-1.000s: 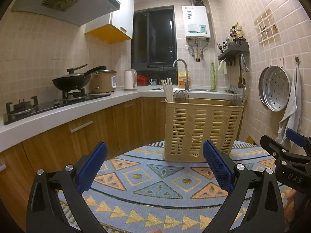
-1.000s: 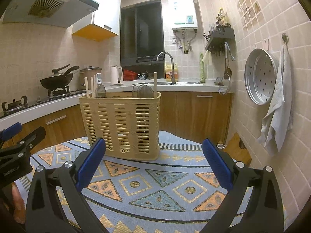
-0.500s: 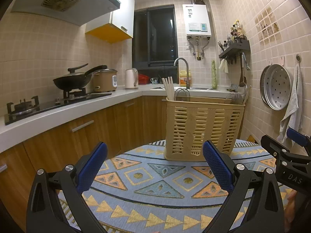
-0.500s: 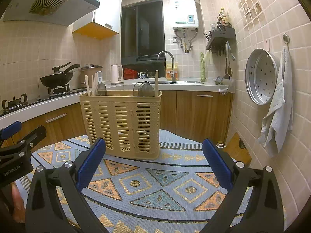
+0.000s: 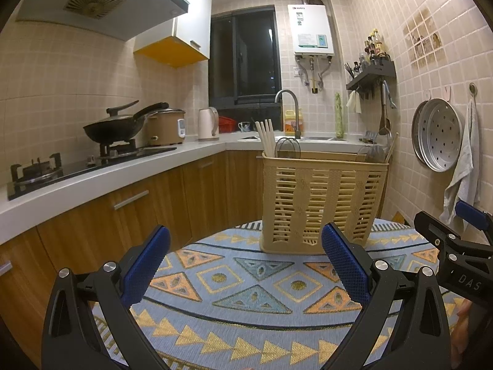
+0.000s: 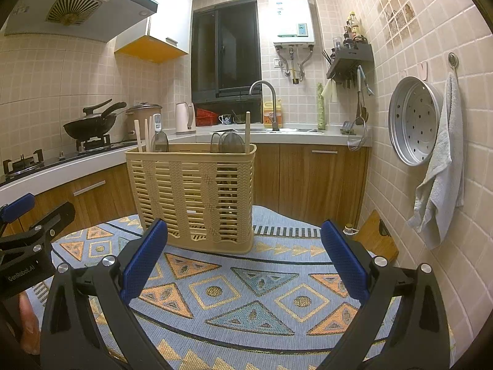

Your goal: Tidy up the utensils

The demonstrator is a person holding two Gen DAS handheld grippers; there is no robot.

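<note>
On the patterned cloth, utensil basket [image 5: 320, 203] slightly farther than before, left claw [image 5: 246, 265] and right claw [image 6: 243, 262] both released, empty.

A basket [image 5: 320, 206] is set on a cloth [image 5: 246, 296], with chopsticks [image 5: 266, 137] stood at its left end. A counter [image 5: 92, 178] is seen left, a sink [image 6: 277, 130] behind, a towel [image 6: 440, 182] hung right.

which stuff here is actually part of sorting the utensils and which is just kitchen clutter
Part of the job:
- utensil basket on the patterned cloth
- chopsticks and strainers standing in it
- left tongs and right tongs, both open and empty

Just lying about:
- wok
- rice cooker
- kettle
- steamer tray and towel on the wall
</note>
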